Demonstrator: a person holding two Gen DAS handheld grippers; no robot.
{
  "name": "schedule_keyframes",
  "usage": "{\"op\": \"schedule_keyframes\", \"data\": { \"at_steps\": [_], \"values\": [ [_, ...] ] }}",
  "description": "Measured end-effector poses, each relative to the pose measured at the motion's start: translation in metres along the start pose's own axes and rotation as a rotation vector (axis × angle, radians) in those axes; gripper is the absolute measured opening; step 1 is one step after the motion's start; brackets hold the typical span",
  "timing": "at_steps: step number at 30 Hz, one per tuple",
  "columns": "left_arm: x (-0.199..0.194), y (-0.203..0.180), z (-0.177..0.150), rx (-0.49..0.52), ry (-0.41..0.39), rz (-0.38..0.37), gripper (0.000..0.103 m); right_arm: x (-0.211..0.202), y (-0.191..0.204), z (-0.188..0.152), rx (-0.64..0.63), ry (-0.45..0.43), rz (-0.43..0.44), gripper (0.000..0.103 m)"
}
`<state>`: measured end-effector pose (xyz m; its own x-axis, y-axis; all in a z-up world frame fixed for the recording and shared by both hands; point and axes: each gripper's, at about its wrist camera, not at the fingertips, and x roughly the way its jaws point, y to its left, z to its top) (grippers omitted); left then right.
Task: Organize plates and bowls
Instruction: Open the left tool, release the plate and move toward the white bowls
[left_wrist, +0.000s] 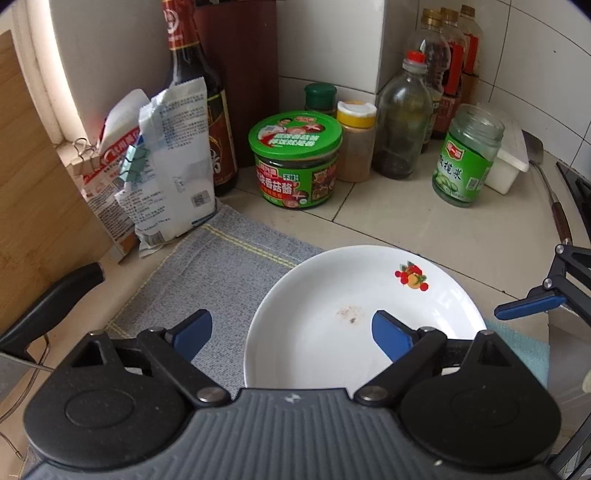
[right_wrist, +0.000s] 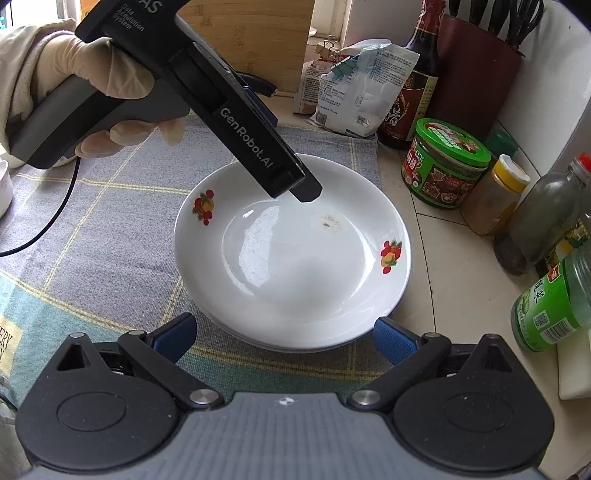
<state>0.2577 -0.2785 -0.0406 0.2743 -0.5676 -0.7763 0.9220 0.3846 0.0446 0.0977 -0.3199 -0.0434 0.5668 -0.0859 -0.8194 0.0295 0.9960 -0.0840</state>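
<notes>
A white plate with fruit decals (right_wrist: 295, 266) lies on a grey checked cloth (right_wrist: 110, 229), stacked on another plate whose rim shows beneath it. It also shows in the left wrist view (left_wrist: 332, 354). My left gripper (left_wrist: 291, 336) is open above the plate's near left rim, holding nothing. My right gripper (right_wrist: 284, 338) is open just short of the plate's near edge, empty. The left gripper's body (right_wrist: 236, 122) hangs over the plate's far side in the right wrist view. The right gripper's blue fingertip (left_wrist: 532, 306) shows at the right edge of the left wrist view.
Jars and bottles crowd the tiled counter behind and right of the plate: a green-lidded sauce jar (left_wrist: 295, 162), a yellow-capped spice jar (left_wrist: 356, 140), a glass bottle (left_wrist: 402, 122), a green-label jar (left_wrist: 465, 158), a soy sauce bottle (left_wrist: 199, 96). Clipped bags (left_wrist: 166, 166) stand left. A white bowl edge (right_wrist: 3, 184).
</notes>
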Motion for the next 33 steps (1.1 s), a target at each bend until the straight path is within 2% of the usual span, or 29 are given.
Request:
{"op": "schedule_keyframes", "data": {
  "at_steps": [5,9,14,20,25,29,33],
  "values": [
    [-0.036,-0.003,-0.01,-0.038,-0.089,0.079,0.098,-0.01,0.001,0.003,0.03,-0.052,-0.007,0.103],
    [-0.074,-0.005,-0.027,-0.061,-0.162,0.172,0.1,-0.017,0.007,0.005,0.046,-0.112,-0.021,0.103],
    [-0.119,-0.002,-0.063,-0.171,-0.202,0.292,0.101,-0.023,0.012,0.01,0.057,-0.179,-0.022,0.103],
    [-0.154,0.0,-0.117,-0.352,-0.199,0.414,0.101,-0.018,0.028,0.019,0.073,-0.242,0.035,0.103],
    [-0.173,0.004,-0.164,-0.438,-0.177,0.503,0.101,-0.01,0.06,0.033,0.024,-0.267,0.053,0.103],
    [-0.192,0.018,-0.203,-0.484,-0.16,0.539,0.101,-0.003,0.097,0.044,-0.021,-0.263,0.079,0.103],
    [-0.213,0.03,-0.239,-0.487,-0.134,0.566,0.101,0.002,0.145,0.055,-0.055,-0.239,0.103,0.103]
  ]
}}
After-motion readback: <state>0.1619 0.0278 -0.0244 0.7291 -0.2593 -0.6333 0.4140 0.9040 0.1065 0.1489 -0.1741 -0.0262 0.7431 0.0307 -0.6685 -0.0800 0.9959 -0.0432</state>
